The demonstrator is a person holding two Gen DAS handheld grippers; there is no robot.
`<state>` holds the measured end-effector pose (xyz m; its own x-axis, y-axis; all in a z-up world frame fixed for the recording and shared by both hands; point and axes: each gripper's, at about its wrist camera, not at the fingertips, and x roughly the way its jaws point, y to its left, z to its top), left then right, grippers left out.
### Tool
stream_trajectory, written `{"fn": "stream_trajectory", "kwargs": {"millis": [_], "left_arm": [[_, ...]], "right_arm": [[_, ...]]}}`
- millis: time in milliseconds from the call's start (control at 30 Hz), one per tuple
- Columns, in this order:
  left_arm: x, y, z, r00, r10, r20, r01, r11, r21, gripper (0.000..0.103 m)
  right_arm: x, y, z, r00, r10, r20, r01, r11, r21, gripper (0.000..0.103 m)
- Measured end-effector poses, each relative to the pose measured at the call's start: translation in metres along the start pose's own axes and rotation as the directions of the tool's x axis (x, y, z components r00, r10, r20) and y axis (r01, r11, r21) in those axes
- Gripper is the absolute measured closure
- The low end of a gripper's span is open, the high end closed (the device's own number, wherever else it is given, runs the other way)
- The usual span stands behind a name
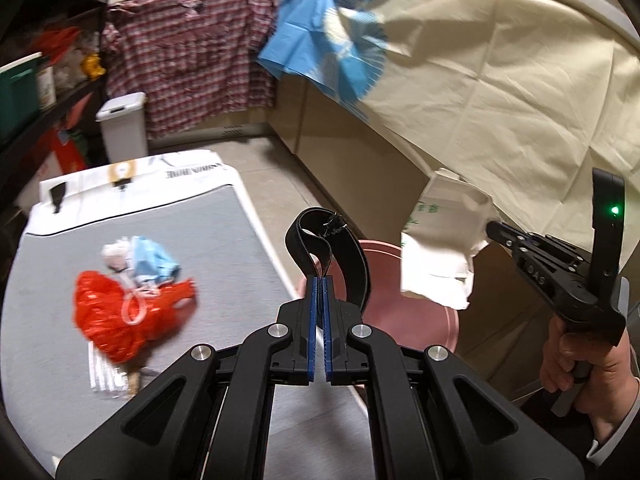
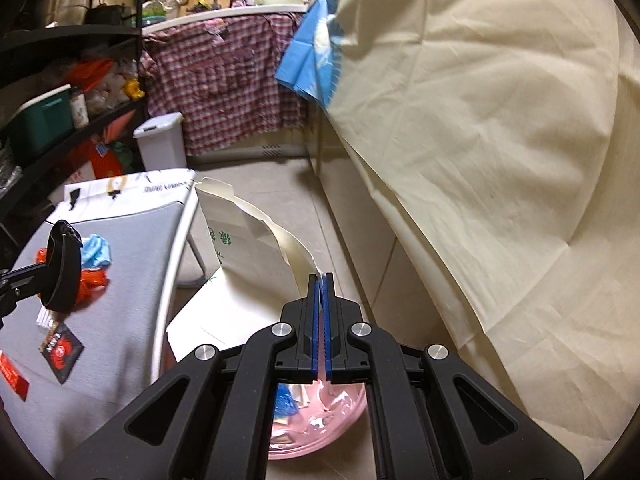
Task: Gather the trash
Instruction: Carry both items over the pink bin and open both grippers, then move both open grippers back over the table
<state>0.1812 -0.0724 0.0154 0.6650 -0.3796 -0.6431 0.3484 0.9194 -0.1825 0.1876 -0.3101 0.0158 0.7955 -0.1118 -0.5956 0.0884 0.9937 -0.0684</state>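
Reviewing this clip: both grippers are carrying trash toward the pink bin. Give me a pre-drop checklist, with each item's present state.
1. Left gripper grips the black strap: ok, jaws shut on it.
2. Right gripper grips the white paper bag: ok, pinched at its torn edge.
3. Pink bin open to receive: ok, no lid, trash already inside.
4. Paper bag over the bin: ok, it hangs above the rim.
5. Strap over the bin: cannot tell, it is near the bin's edge.
6. Table cleared: not ok, red plastic bag and blue mask remain.
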Motion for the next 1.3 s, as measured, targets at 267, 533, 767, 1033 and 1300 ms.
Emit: {"fn": "stream_trajectory", "kwargs": {"millis": [267, 533, 767, 1033, 1300], "left_arm": [[0.028, -0.028, 0.004, 0.999, -0.03, -0.039, 0.031, 0.999, 0.025, 0.1], [0.045, -0.043, 0.006, 0.997, -0.037, -0.062, 0.04, 0.998, 0.038, 0.1], [0.052, -0.048, 0.008, 0.996, -0.046, -0.076, 0.049, 0.998, 0.044, 0.1], [0.053, -0.041, 0.011, 0.993, -0.083, -0.087, 0.084, 0.996, 0.004, 0.076], [0.041, -0.033, 0.009, 0.995, -0.074, -0.07, 0.074, 0.997, 0.0, 0.076]], "right_arm": [[0.013, -0.011, -0.004, 0.998, -0.039, -0.046, 0.039, 0.999, 0.011, 0.101], [0.021, -0.01, -0.008, 0.996, -0.049, -0.069, 0.049, 0.999, -0.002, 0.101], [0.027, -0.011, -0.007, 0.996, -0.051, -0.08, 0.051, 0.999, 0.002, 0.097], [0.03, -0.019, -0.007, 0.994, -0.054, -0.092, 0.058, 0.997, 0.042, 0.068], [0.019, -0.014, -0.006, 0.999, -0.022, -0.046, 0.025, 0.998, 0.056, 0.068]]}}
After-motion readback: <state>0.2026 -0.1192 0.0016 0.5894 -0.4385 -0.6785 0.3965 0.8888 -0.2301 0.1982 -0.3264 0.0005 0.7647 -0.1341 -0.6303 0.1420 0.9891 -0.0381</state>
